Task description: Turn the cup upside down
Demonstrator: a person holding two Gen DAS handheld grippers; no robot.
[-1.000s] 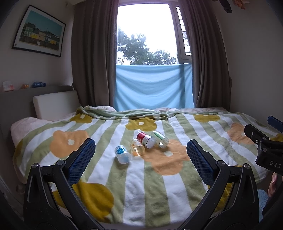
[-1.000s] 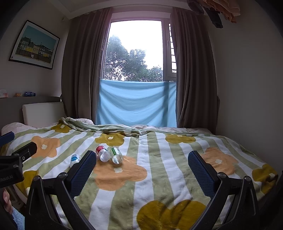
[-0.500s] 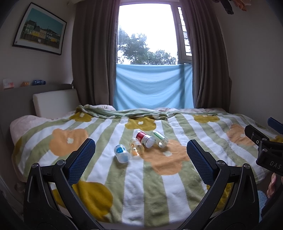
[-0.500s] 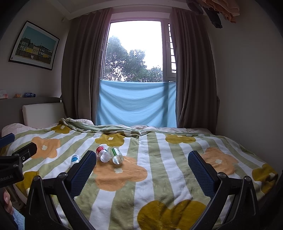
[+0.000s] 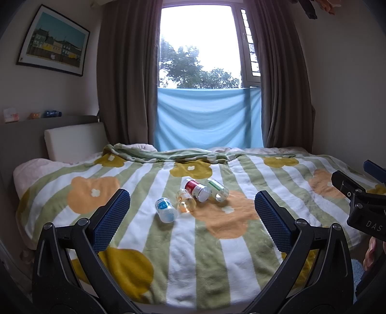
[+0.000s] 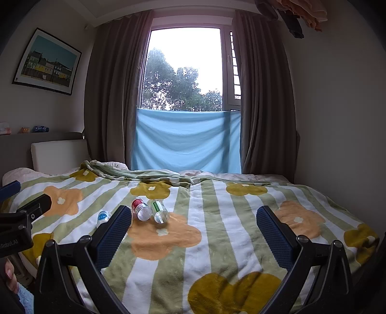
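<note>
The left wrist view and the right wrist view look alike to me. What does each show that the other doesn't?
Only the left wrist view shows the orange-label cup in full; in the right view a finger of the right hand-held gripper covers that spot. Only the right view shows clothes hanging at top right in full. Both share the blue-label cup, red-label cup, green-label cup, all lying on the blanket.

Four small clear plastic cups lie on their sides on the flower-patterned blanket (image 5: pixel 236 253) of the bed. The blue-labelled cup (image 5: pixel 165 209) lies furthest left, apart from the rest. The orange-labelled cup (image 5: pixel 185 203) lies just beside the red-labelled cup (image 5: pixel 196 189), and the green-labelled cup (image 5: pixel 217 189) lies close at the red one's right. All four point their wider ends toward the near side of the bed, none upright
</note>
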